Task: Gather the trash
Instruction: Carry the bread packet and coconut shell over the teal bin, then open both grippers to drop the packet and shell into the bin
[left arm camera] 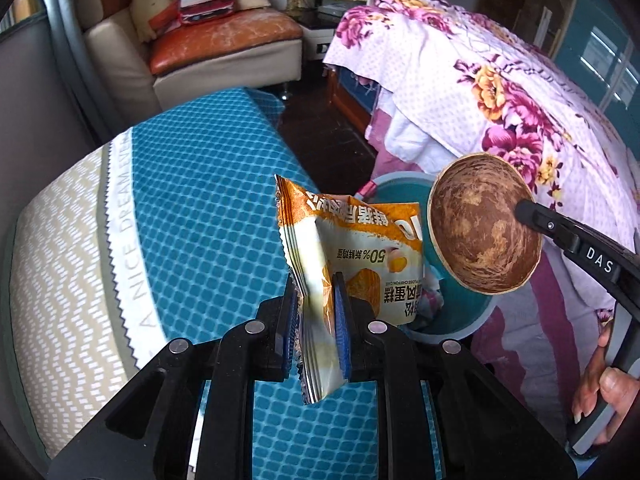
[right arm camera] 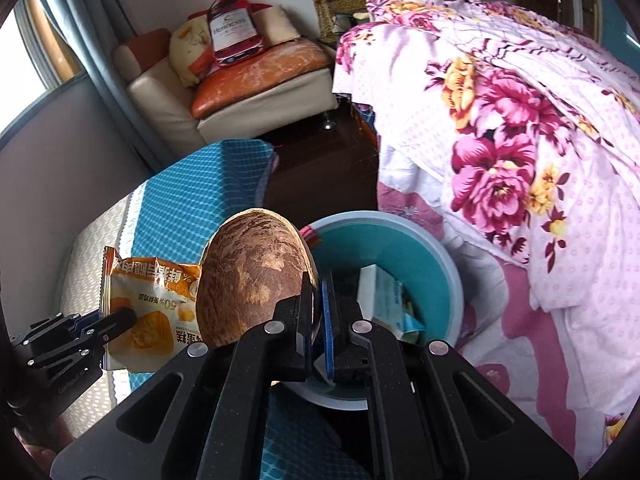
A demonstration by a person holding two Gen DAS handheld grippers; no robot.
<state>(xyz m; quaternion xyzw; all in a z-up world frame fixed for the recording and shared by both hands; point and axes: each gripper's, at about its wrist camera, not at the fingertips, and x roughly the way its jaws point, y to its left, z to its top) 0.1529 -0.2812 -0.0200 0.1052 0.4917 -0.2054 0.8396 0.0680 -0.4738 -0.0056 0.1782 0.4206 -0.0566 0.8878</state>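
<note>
My left gripper (left arm camera: pixel 316 304) is shut on an orange and white snack wrapper (left arm camera: pixel 360 248), holding it upright over the blue cushion. In the right wrist view that wrapper (right arm camera: pixel 148 312) shows at the lower left with the left gripper (right arm camera: pixel 116 320) pinching its edge. My right gripper (right arm camera: pixel 318 312) is shut on the rim of a brown coconut shell half (right arm camera: pixel 252 276). The same shell (left arm camera: pixel 480 224) hangs at the right in the left wrist view, above a teal bin (left arm camera: pixel 464 304). The bin (right arm camera: pixel 400 240) holds paper scraps.
A blue patterned cushion (left arm camera: pixel 192 184) with a beige end lies at the left. A bed with a floral pink quilt (left arm camera: pixel 520 92) fills the right. A cream sofa (right arm camera: pixel 248 92) with an orange seat stands at the back. Dark floor (right arm camera: pixel 320 168) lies between.
</note>
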